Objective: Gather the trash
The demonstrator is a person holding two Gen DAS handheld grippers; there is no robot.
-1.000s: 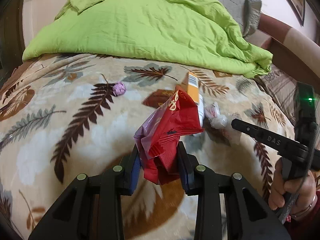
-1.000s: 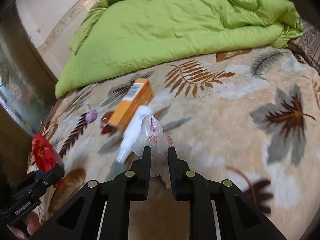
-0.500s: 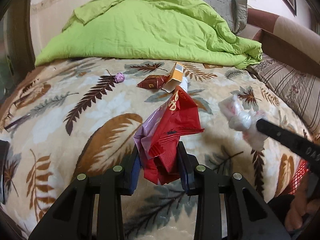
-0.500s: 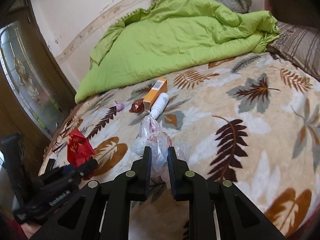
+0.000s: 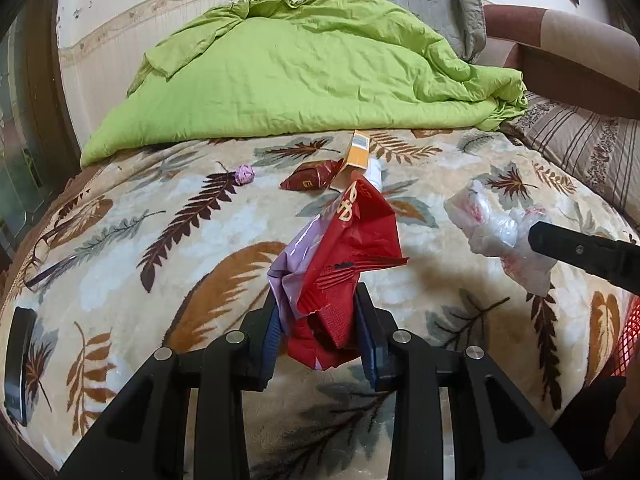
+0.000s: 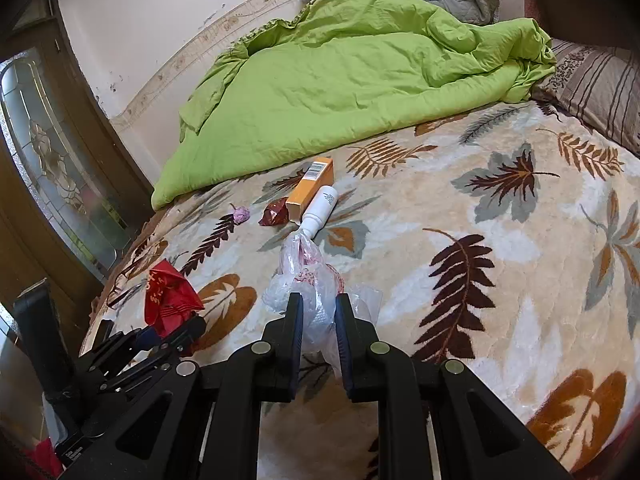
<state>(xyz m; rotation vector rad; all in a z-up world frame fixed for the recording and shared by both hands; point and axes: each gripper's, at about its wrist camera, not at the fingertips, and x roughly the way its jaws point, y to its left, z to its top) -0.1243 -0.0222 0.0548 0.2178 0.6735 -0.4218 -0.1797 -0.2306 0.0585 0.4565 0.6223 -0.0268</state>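
Left claw (image 5: 320,330) is clamped on a crumpled red wrapper (image 5: 352,248), right claw (image 6: 318,316) pinches a clear plastic bag (image 6: 308,276). Both now sit higher than before, box (image 6: 312,190) at 12 o'clock.

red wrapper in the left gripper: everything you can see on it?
The red wrapper is a crumpled, glossy foil-like packet with gold lettering near its top and a pale purple inner side showing on its left. It stands upright, pinched at its lower end by the left gripper, held above the leaf-print blanket and touching nothing else.
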